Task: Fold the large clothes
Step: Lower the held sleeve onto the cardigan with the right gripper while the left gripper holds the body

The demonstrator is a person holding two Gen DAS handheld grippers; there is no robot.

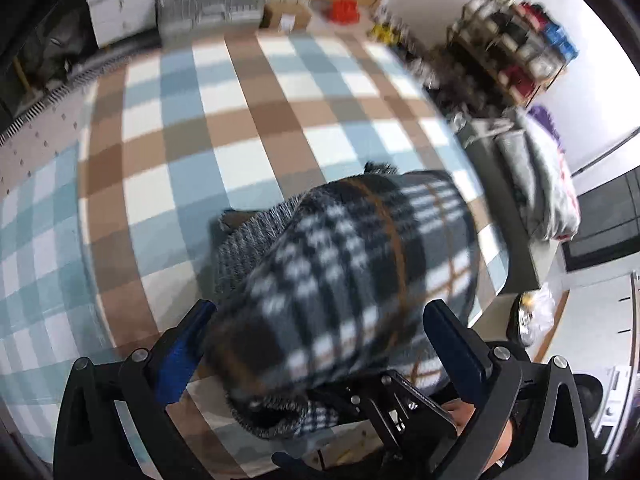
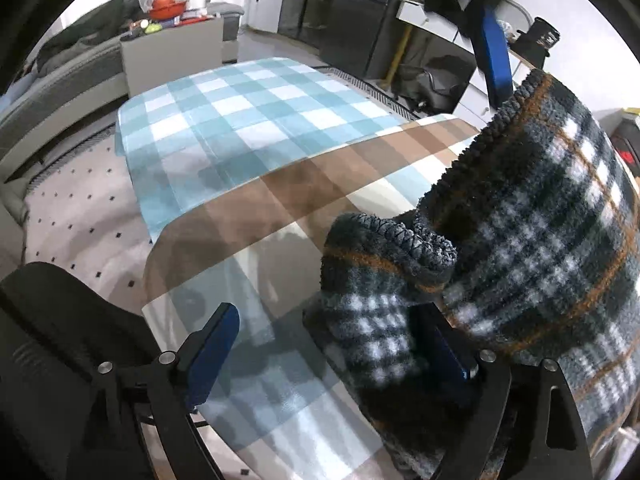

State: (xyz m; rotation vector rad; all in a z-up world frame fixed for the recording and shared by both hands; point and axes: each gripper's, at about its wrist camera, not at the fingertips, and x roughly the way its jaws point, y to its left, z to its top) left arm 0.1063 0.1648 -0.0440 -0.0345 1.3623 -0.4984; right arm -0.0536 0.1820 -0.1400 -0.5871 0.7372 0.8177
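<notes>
Right gripper: jaws apart, angled down, plaid fleece garment draped over one finger.
Left gripper: steeply down, fingers spread around the garment; grip unclear.

We see a brown-and-blue checked blanket spread beneath, a teal checked blanket farther off, a dotted rug, a cluttered shelf far right, and a grey sofa.

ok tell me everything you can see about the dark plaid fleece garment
The plaid garment is thick, fuzzy fleece: dark grey-black with white checks, thin orange-brown stripes and an overlock-stitched edge. It lies bunched on the checked cloth, partly lifted. It passes between the fingers of the left gripper and drapes over one finger of the open right gripper.
</notes>
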